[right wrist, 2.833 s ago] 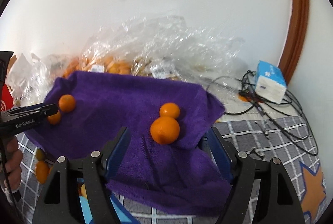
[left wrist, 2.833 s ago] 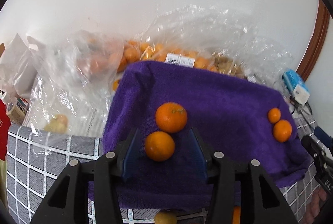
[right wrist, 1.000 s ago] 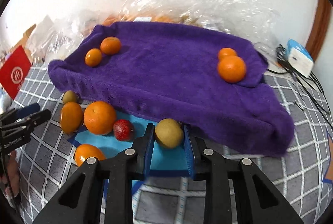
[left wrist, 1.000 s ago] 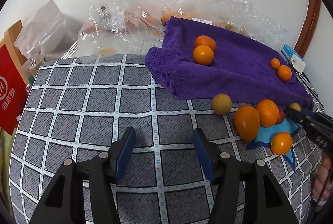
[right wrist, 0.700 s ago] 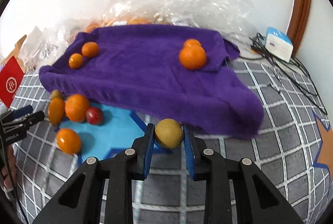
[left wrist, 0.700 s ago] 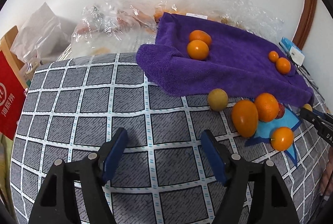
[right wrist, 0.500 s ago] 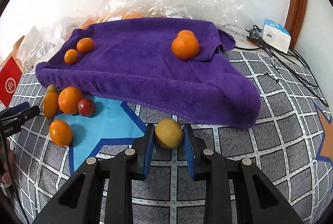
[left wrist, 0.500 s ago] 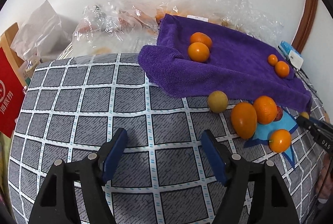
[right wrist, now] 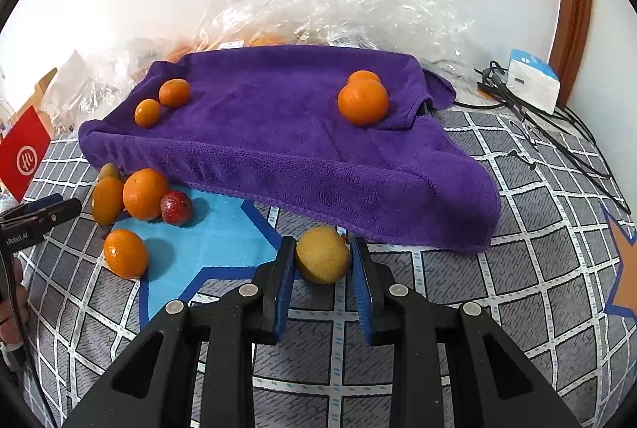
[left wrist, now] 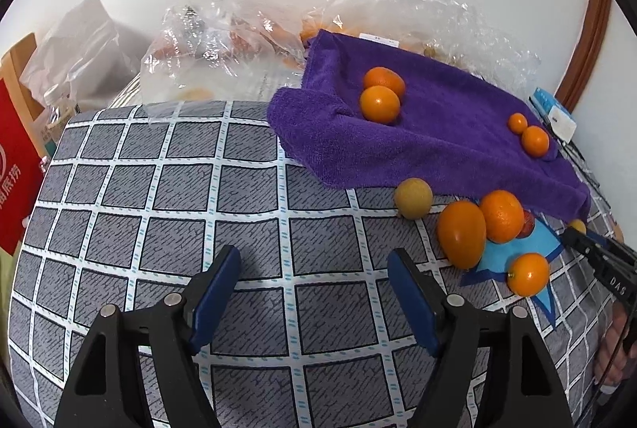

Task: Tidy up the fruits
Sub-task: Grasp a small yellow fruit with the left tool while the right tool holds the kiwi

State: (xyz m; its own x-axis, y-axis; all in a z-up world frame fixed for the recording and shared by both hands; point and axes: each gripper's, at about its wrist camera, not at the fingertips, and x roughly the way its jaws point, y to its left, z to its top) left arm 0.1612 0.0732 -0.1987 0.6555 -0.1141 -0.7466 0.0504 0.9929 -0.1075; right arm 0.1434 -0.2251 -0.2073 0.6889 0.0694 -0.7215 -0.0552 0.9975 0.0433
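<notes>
So right gripper point(right wrist: 322, 266) is clamped on the yellowish fruit point(right wrist: 322, 260) sitting between its jaws, looks mid-carry toward the purple towel point(right wrist: 278, 133) just ahead, while left gripper point(left wrist: 314, 292) is opening with nothing between its jaws.

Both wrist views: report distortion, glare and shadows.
Left wrist view: fisheye bows the checked tablecloth lines, dark vignette in the corners, glare on the plastic bags. Right wrist view: same bowing, soft shadows beside the red fruit, and the yellow-brown fruit is sharp between the right gripper pads.

Bright, sharp, fisheye-warped edges
</notes>
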